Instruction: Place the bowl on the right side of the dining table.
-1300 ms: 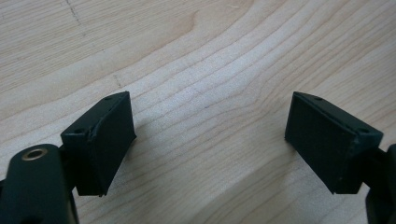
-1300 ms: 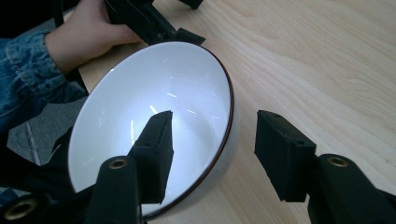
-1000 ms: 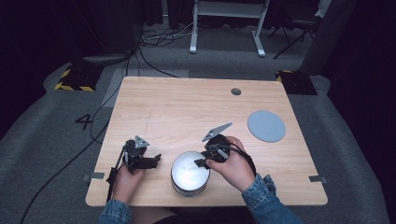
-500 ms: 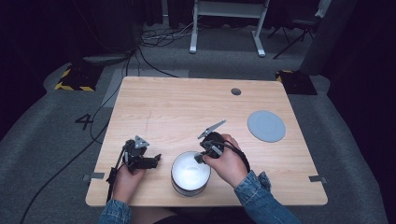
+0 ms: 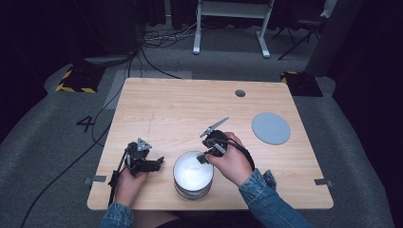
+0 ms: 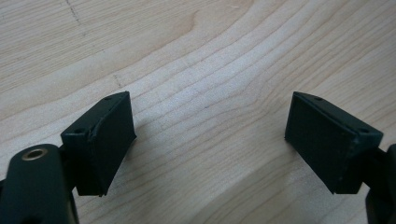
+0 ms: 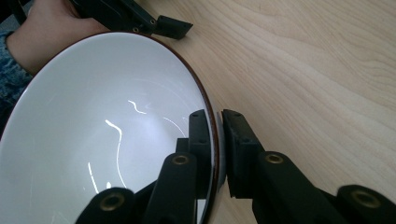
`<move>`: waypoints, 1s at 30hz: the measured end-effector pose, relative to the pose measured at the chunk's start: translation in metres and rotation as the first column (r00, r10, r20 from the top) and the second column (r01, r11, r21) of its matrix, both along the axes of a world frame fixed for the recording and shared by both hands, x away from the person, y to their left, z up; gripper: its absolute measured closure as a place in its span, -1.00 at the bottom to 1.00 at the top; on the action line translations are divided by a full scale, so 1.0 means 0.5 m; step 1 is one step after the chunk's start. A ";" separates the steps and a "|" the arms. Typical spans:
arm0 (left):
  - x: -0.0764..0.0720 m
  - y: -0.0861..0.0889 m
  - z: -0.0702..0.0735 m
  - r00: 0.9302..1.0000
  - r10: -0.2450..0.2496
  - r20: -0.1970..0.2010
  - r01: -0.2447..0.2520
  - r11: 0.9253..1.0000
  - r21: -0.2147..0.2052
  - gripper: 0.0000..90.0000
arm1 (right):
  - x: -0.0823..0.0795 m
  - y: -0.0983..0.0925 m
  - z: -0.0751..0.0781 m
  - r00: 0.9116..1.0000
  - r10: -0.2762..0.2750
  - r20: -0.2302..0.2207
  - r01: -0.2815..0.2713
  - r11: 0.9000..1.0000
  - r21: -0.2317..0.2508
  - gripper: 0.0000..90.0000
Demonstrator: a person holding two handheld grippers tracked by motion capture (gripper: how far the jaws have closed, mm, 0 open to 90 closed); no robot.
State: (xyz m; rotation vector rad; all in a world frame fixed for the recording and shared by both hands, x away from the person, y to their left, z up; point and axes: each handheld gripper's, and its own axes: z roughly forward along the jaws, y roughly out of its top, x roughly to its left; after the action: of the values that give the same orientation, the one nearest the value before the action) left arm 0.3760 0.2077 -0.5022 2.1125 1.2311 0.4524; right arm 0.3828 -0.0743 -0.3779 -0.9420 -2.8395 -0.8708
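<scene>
Left gripper (image 5: 142, 159) at the near left of the counter (image 5: 180, 109), held low in the left hand (image 5: 127, 178), pointing right toward the bowl. Jaws released, standing wide apart in the left gripper view over bare wood grain, nothing between them.

Just right of it, near the counter's front edge and about midway along it, white bowl (image 5: 193, 175) standing upright, mouth facing up, on what looks like a second bowl stacked beneath, though hard to tell. Round, so no long axis along the counter; the only axis vertical, opening skyward. In the right gripper view, glossy white inside (image 7: 93, 130) with a thin dark line along the rim and light streaks on the glaze.

Right gripper (image 5: 209, 154) at the bowl's upper right rim, gripped by the right hand (image 5: 233, 164), denim sleeve (image 5: 266, 199) behind it. Jaws just closed and now clenched on the bowl's rim: one pad inside against the white wall, the other outside, the rim edge pinched between them, as seen in the right gripper view. Grey three-cornered plate sticking up and to the right from the gripper's top. Left gripper's black tip also visible in that view beyond the bowl's far rim.

Further right, grey round disc (image 5: 271, 128) lying flat, well apart from the bowl. Small dark hole (image 5: 240, 93) toward the counter's far edge.
</scene>
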 end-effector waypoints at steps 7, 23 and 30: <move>0.000 0.000 0.000 1.000 0.000 0.000 0.000 1.000 0.000 -0.65 | 0.014 0.003 0.040 0.999 0.018 0.030 -0.019 1.000 0.005 0.84; 0.000 0.000 0.000 1.000 0.000 0.000 0.000 1.000 0.000 -0.65 | 0.053 -0.017 0.101 0.998 -0.005 0.059 0.005 1.000 0.012 0.84; 0.000 0.000 0.000 1.000 -0.001 0.000 0.001 1.000 0.000 -0.65 | 0.075 -0.033 0.112 0.998 -0.036 0.058 0.035 0.999 0.017 0.84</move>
State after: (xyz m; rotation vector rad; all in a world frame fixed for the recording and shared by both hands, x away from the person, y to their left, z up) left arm 0.3760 0.2078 -0.5022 2.1129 1.2306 0.4518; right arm 0.4204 -0.0908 -0.3218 -0.9839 -2.8684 -0.9377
